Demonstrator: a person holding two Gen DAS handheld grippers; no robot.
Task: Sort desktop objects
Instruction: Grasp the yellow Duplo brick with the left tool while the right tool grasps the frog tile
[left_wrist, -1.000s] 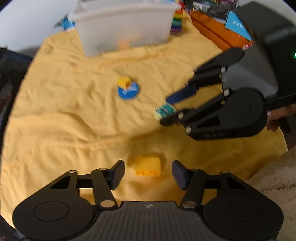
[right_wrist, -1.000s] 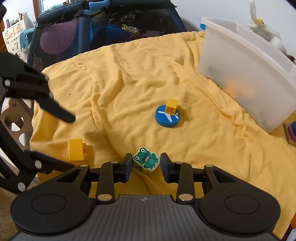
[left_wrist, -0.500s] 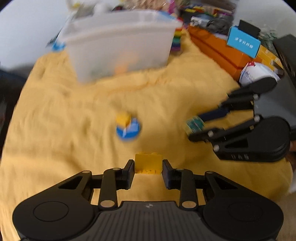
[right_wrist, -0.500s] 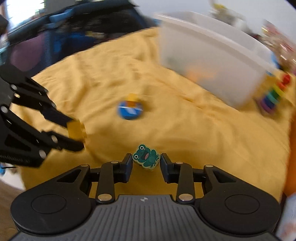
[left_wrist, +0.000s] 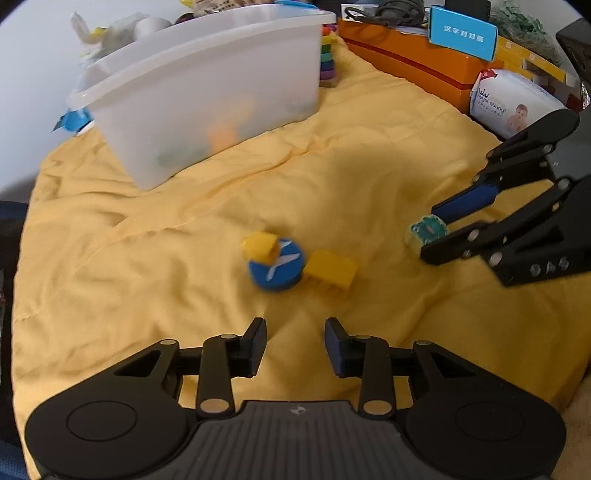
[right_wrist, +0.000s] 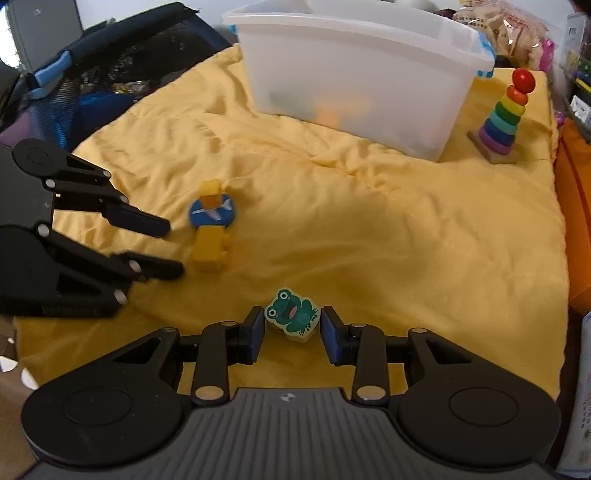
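Yellow cloth (right_wrist: 406, 229), soft and wrinkled, covers the surface where the toys lie. At the left of the right wrist view, the left gripper (right_wrist: 173, 247) hangs with its jaws spread and nothing between them, its tips just beside a yellow building brick (right_wrist: 211, 251). That brick lies on the cloth, touching or nearly touching a blue disc (right_wrist: 212, 216) printed with a white aeroplane, and a small yellow cube (right_wrist: 211, 192) sits on the disc's far edge. The brick looks like hard, light plastic; its flat side walls seem the best faces to pinch, since the studded top would give the pads less purchase. The disc looks low and round, so I judge it harder to lift cleanly off soft cloth.

Further right, the right gripper (right_wrist: 291, 328) is clenched on a green frog block (right_wrist: 291, 314), held by its two side edges just above the cloth. It appears rigid and light, likely painted wood, and its smooth edges could slip under a loose grip.

Beyond stands a translucent white bin (right_wrist: 351, 74), with blurred coloured shapes inside, probably the sorting target. A rainbow ring stacker (right_wrist: 504, 118) stands at its right.
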